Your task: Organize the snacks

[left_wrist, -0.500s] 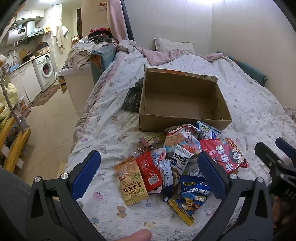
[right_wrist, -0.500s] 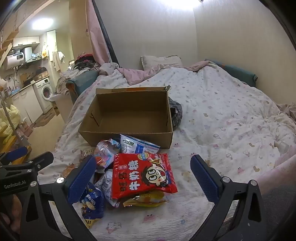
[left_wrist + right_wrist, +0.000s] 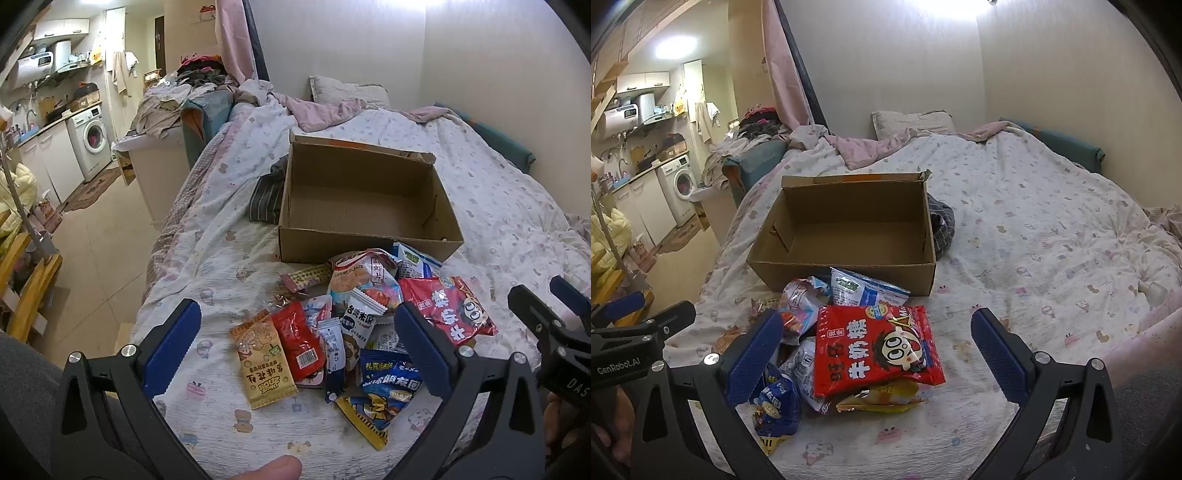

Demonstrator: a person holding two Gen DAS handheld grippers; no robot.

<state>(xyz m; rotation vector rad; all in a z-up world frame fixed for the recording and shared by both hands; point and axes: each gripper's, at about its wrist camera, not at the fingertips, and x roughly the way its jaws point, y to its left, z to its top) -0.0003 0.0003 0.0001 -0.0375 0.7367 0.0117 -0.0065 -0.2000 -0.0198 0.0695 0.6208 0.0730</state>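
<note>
An empty open cardboard box (image 3: 364, 206) (image 3: 849, 225) sits on the bed. A pile of snack packets lies in front of it: a tan packet (image 3: 264, 363), a small red one (image 3: 297, 341), a big red milk-candy bag (image 3: 448, 312) (image 3: 877, 345), a blue bag (image 3: 384, 387) (image 3: 775, 404), a white-blue packet (image 3: 866, 290) and several others. My left gripper (image 3: 297, 345) is open above the pile's left side, holding nothing. My right gripper (image 3: 875, 350) is open around the big red bag's space, above it, empty. Each gripper shows at the edge of the other's view.
The bed's patterned quilt (image 3: 1052, 236) stretches to the right and back, with a pillow (image 3: 910, 122) at the wall. A dark striped cloth (image 3: 267, 195) lies beside the box. The bed edge drops to the floor (image 3: 99, 236) on the left, with a washing machine (image 3: 92, 140) beyond.
</note>
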